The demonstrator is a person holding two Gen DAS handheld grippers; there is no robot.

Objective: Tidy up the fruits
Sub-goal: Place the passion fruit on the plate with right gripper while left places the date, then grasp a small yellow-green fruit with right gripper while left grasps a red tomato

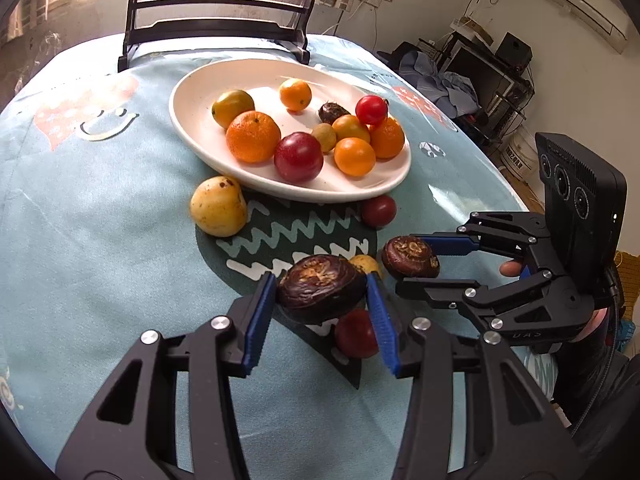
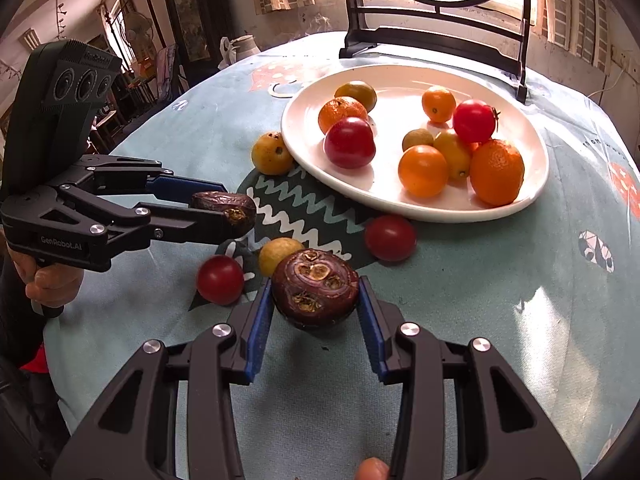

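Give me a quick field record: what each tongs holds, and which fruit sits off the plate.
left tongs: shut on dark purple wrinkled fruit
right tongs: shut on second dark purple fruit
white oval plate: oranges, red and yellow fruits
off plate: spotted yellow fruit, small yellow fruit, two red round fruits

Bright window backlight, plate glare, fisheye-warped edges.
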